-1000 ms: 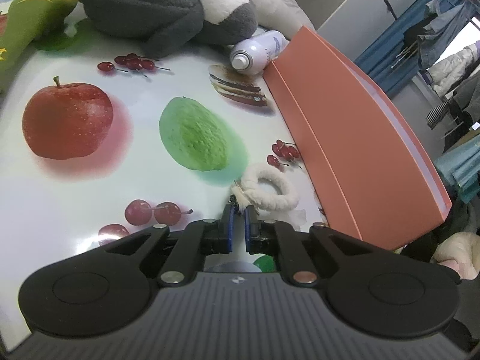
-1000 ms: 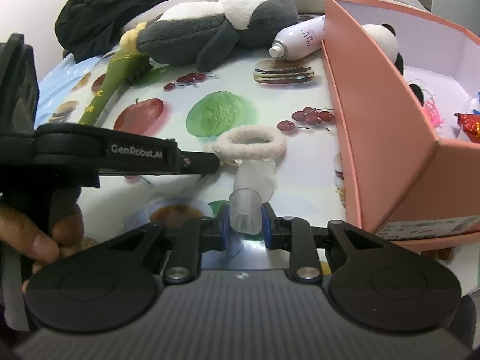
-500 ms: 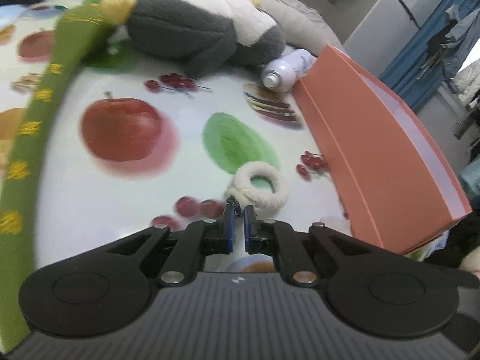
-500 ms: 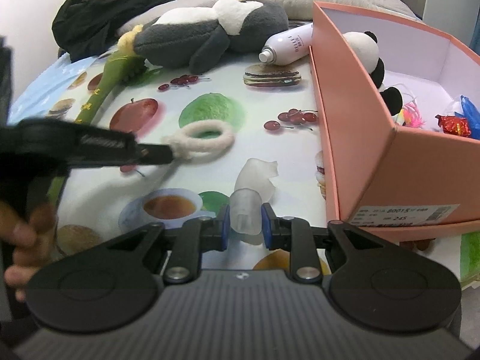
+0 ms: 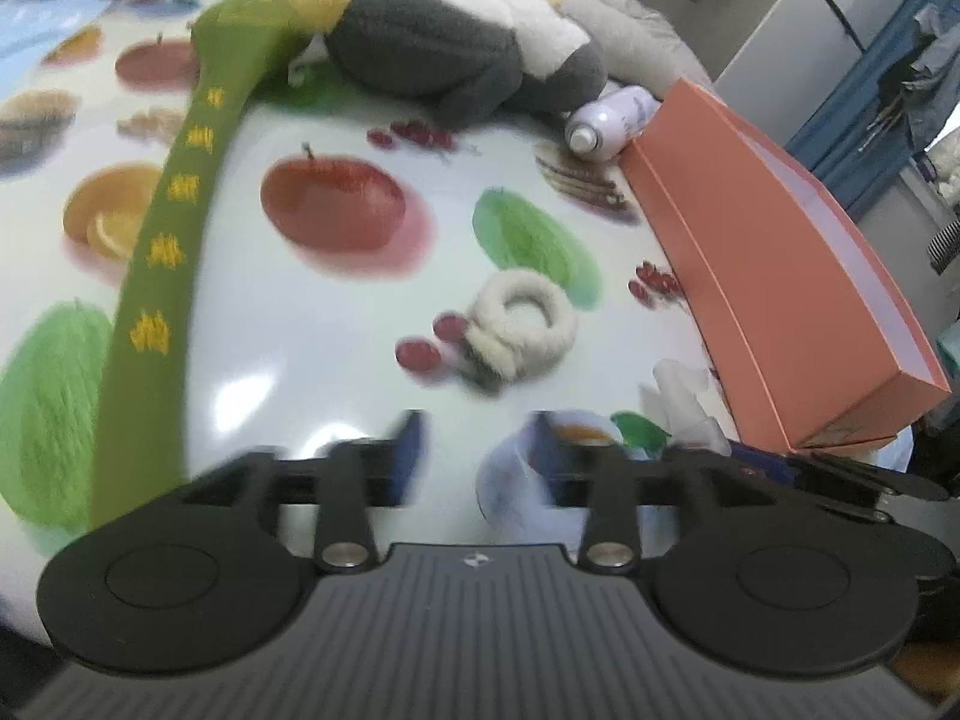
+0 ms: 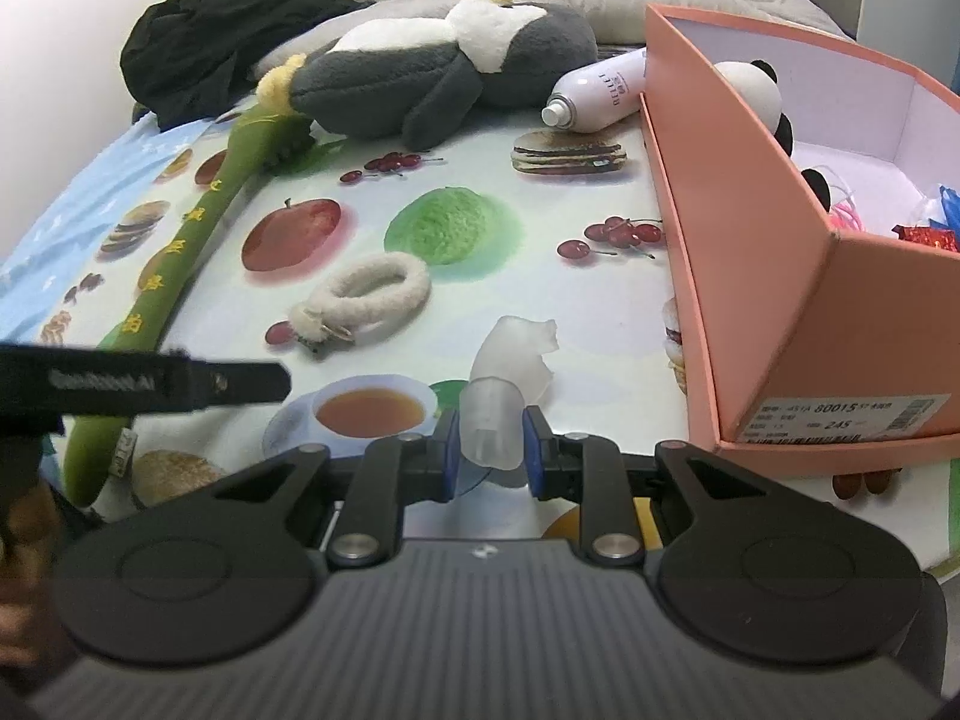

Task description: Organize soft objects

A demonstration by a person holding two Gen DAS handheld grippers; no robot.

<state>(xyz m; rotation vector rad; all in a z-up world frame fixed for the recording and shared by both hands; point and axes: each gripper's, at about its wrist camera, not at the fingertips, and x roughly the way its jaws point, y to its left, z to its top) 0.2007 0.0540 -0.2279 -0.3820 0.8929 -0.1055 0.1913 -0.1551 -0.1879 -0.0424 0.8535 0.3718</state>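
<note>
A cream fuzzy ring (image 5: 521, 324) (image 6: 369, 295) lies on the fruit-print cloth, beyond my left gripper (image 5: 477, 459), which is open and empty. My right gripper (image 6: 491, 450) is shut on a translucent soft piece (image 6: 501, 390) whose far end rests on the cloth. A grey and white plush penguin (image 6: 432, 81) (image 5: 456, 48) lies at the back, with a long green plush (image 6: 180, 264) (image 5: 174, 228) to its left. An orange box (image 6: 798, 252) (image 5: 774, 276) at the right holds a panda plush (image 6: 756, 96).
A white spray bottle (image 6: 600, 90) (image 5: 609, 117) lies against the box's far corner. Black clothing (image 6: 216, 36) is piled at the back left. The left gripper's side (image 6: 150, 384) crosses the right wrist view at the left. Small bright items (image 6: 900, 222) sit inside the box.
My left gripper let go of the fuzzy ring, opened, and drew back. The ring now lies on the cloth further left than before. The right gripper kept its hold.
</note>
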